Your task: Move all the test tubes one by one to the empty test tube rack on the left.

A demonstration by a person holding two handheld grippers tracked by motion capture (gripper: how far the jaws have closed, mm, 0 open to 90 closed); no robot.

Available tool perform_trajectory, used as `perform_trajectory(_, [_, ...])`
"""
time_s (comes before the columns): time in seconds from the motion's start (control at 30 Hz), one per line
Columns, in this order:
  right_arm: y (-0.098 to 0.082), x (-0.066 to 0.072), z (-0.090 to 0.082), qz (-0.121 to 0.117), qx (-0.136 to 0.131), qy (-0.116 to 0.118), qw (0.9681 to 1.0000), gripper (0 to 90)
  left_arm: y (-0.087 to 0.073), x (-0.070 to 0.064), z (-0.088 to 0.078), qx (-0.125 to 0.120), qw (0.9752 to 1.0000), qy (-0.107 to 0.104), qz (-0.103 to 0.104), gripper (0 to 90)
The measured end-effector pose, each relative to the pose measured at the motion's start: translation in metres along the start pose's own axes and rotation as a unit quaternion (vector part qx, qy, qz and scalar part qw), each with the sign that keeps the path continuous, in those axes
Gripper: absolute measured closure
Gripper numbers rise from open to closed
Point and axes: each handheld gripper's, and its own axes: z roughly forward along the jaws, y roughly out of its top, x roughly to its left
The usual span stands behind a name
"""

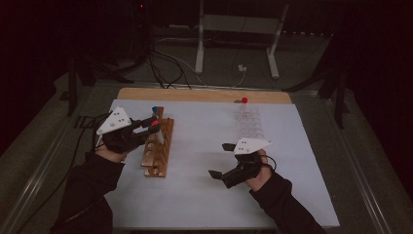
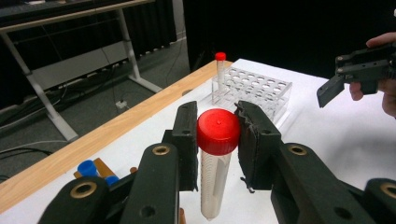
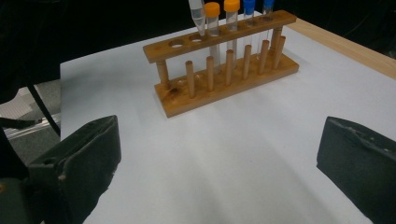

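Up close, we see our left gripper [image 2: 218, 140] clamping a clear, cone-tipped tube [image 2: 215, 177] by its red cap, lifted above the wooden rack [image 1: 158, 148]; our right gripper [image 1: 221, 160] hangs open, empty.

Left tongs [image 2: 218, 140] clamping red-capped tube [image 2: 215, 158] — clear rack [image 2: 254, 91] beyond, white table [image 2: 322, 135]

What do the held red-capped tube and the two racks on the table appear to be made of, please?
Tube: translucent plastic, probably, with a glossy red cap. Near rack: wood, with visible brown grain, matte. Far rack: clear, colourless and see-through, likely acrylic.
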Motion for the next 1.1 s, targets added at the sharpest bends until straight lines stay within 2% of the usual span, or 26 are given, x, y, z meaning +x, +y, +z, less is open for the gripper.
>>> perform_trajectory(0.37, [0.0, 0.0, 0.001, 0.003, 0.001, 0.006, 1.0, 0.0, -0.008, 0.009, -0.012, 0.004, 0.9997, 0.022, -0.005, 71.6])
perform_trajectory(0.7, [0.0, 0.001, 0.002, 0.001, 0.005, 0.01, 0.9999, 0.0, -0.022, 0.017, -0.013, 0.006, 0.9988, 0.042, -0.025, 71.5])
perform_trajectory(0.73, [0.0, 0.0, 0.002, 0.001, 0.005, 0.01, 0.9999, 0.0, -0.024, 0.018, -0.013, 0.007, 0.9988, 0.039, -0.029, 71.5])
perform_trajectory(1.1, [0.0, -0.001, 0.0, 0.004, 0.001, 0.009, 1.0, 0.0, -0.042, 0.016, -0.004, 0.04, 0.9978, 0.042, -0.034, 71.5])
